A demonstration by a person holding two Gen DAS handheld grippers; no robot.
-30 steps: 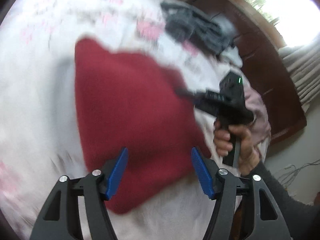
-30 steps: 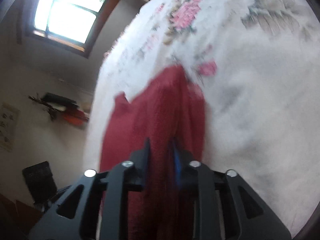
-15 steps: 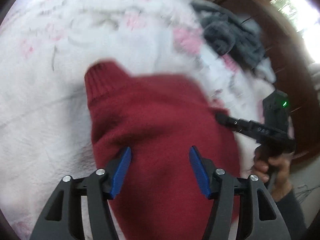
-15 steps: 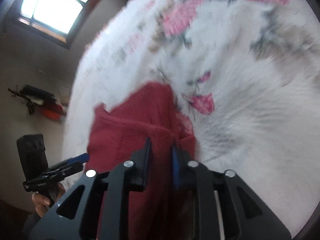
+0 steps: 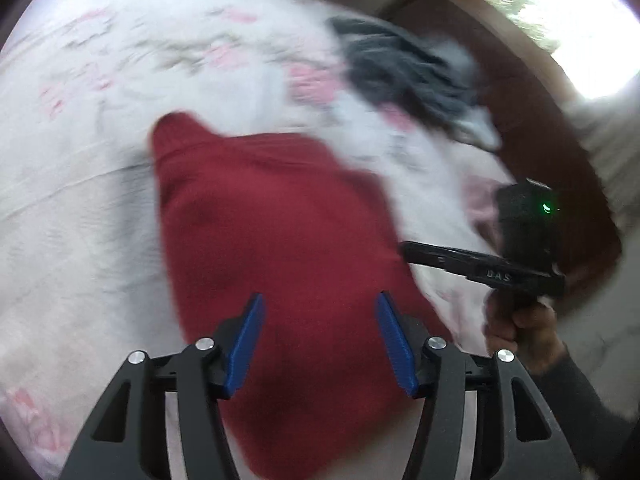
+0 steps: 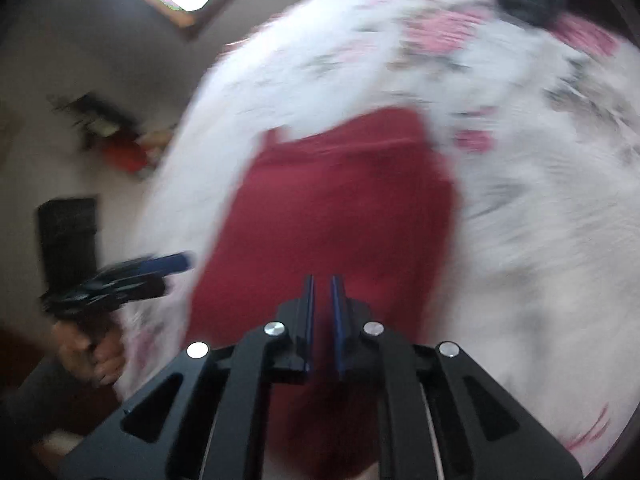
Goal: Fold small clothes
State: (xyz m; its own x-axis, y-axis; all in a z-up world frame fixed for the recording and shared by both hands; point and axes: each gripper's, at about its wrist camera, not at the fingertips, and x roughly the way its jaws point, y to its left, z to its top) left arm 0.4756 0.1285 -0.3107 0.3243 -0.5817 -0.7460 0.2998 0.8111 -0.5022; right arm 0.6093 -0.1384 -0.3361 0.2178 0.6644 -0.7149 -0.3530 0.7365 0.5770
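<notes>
In the left wrist view, the red sweater lies spread on the bed with the flowered cover. The left hand-held gripper is released above the sweater's near part, and the right hand-held gripper touches the sweater's right edge. A dark clothes pile lies beyond the sweater. In the right wrist view, the right hand-held gripper is almost clenched over the sweater; whether it grasps cloth I cannot tell.
</notes>
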